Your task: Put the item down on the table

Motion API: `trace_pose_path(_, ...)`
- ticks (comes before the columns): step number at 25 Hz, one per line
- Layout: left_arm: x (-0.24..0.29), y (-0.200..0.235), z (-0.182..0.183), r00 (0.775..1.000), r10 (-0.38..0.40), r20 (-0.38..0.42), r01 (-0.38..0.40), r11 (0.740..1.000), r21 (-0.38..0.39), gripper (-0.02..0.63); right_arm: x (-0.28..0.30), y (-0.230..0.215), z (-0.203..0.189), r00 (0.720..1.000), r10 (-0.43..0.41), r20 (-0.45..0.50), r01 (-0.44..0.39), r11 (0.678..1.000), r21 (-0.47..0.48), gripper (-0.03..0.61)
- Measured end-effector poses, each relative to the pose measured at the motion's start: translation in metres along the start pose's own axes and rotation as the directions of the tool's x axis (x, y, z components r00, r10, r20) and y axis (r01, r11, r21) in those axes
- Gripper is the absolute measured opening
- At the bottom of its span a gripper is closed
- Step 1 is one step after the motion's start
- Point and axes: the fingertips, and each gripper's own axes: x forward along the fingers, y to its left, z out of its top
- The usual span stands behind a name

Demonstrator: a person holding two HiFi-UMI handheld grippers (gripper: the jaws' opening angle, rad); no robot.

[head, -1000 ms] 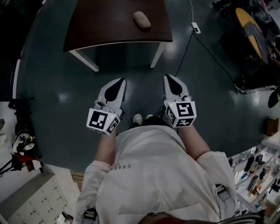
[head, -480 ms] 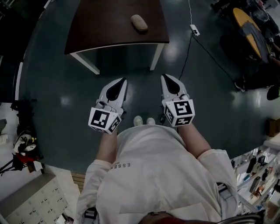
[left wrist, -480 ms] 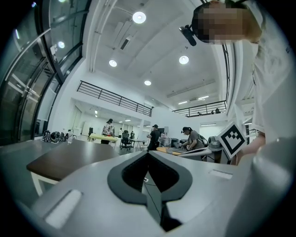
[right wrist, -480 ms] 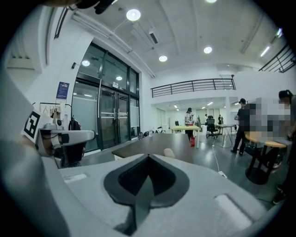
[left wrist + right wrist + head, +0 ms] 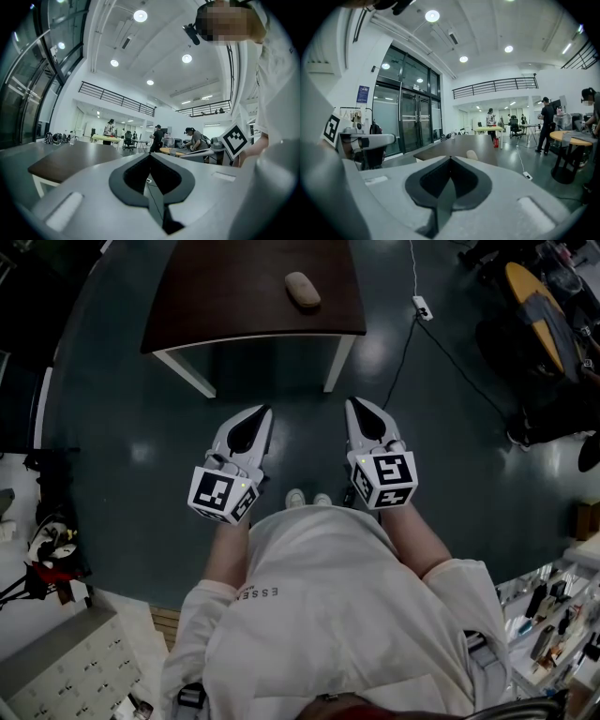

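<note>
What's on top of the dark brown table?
Only a small tan oval item lies on the table, near its right side. The table's far end runs out of the picture, so anything there is hidden.

Open floor point(image 5: 281, 381) stretches from the left gripper point(image 5: 262, 412) and the right gripper point(image 5: 353, 404) to the table point(image 5: 216, 296) at the far side, and the way across it is free. The tabletop is bare over its left and middle, and only a small tan lump point(image 5: 302, 289) lies toward its far right. Below its near edge, white legs point(image 5: 185, 374) stand at left and right with a wide gap between them. To the right, a cable point(image 5: 398, 352) trails over the floor from a plug block point(image 5: 422, 307). Farther right, a cluttered round table point(image 5: 530, 287) closes that side. At the near left, loose gear point(image 5: 52, 554) crowds the floor's edge.
</note>
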Motion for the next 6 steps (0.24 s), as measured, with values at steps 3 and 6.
trace_pose_path(3,0.0050,0.0005,-0.0022,1.000,-0.009,-0.008,0.009,1.000,0.004,0.017,0.0028,-0.0030,-0.0005,1.000,-0.001,-0.004,0.001,1.000,-0.001,-0.012)
trace_pose_path(6,0.0107,0.0027,-0.0031,1.000,-0.016,-0.011,0.016,1.000,0.006,0.017,0.0073,-0.0064,-0.0011,1.000,-0.002,-0.007,0.002,1.000,-0.003,-0.012)
